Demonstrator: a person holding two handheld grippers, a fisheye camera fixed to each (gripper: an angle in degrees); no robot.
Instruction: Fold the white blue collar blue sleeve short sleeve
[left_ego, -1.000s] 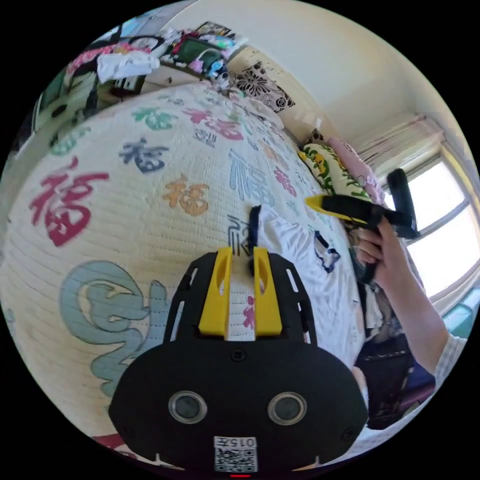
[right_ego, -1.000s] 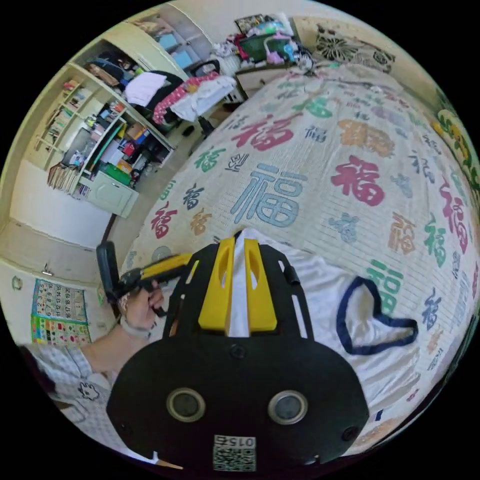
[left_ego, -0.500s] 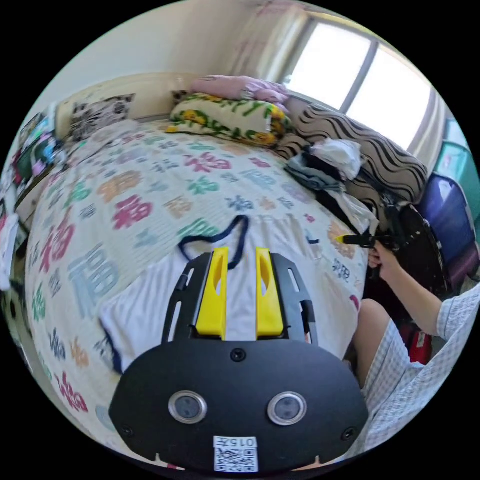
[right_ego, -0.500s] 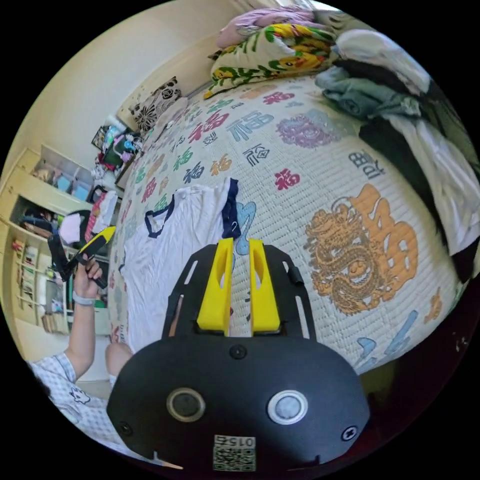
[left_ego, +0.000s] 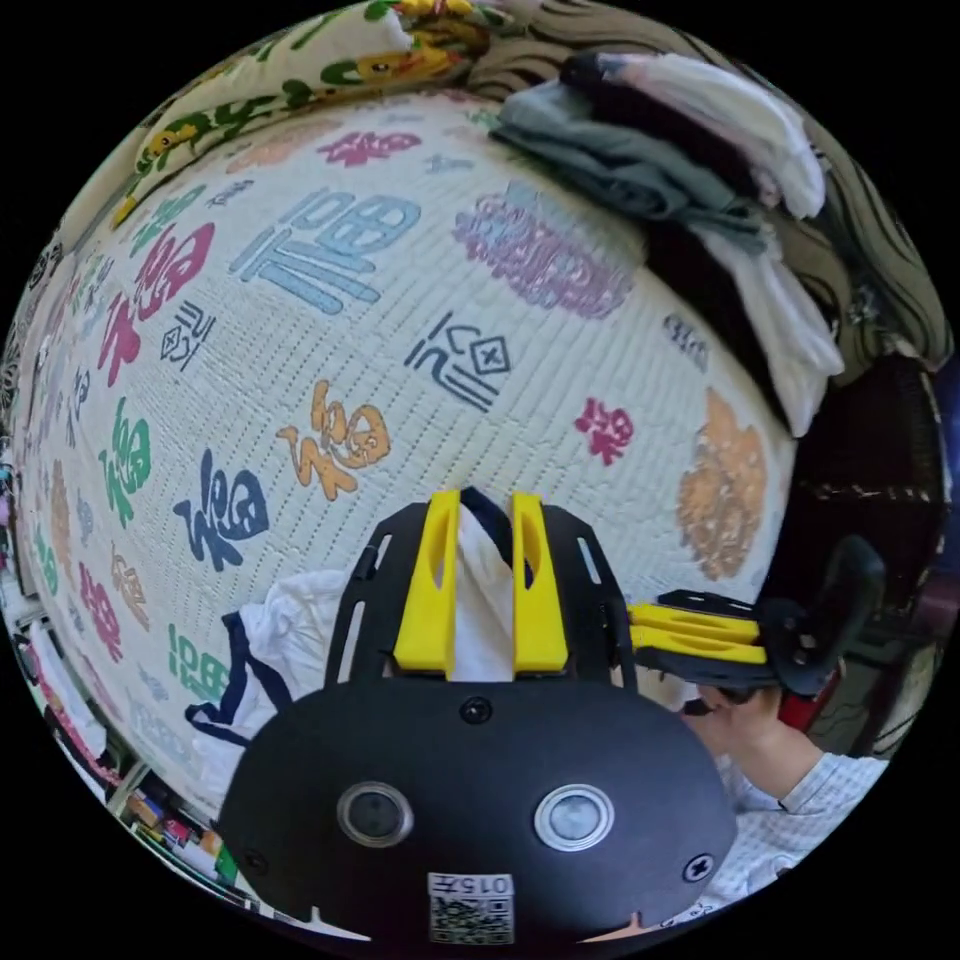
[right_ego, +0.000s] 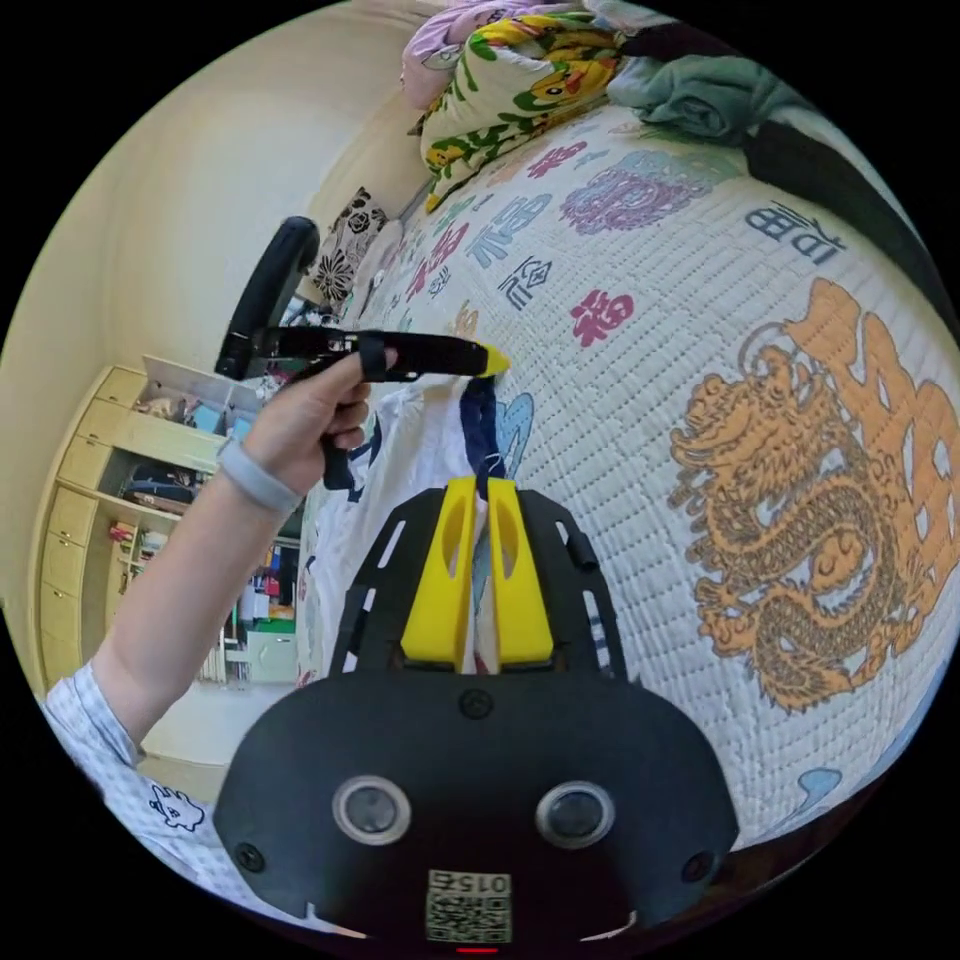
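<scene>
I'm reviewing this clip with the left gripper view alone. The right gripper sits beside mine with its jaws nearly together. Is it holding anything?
Observer: Yes. In the right gripper view, the right gripper has its jaws closed on the hem of the blue sleeve.
Operator: Where is the left gripper relative to that grip?
Observer: The tip of the left gripper meets the same sleeve further along the hem. From this side I cannot tell whether it grips.
Operator: What's behind the hand holding it?
Observer: Behind the hand stands a cream cupboard with open shelves.
</scene>
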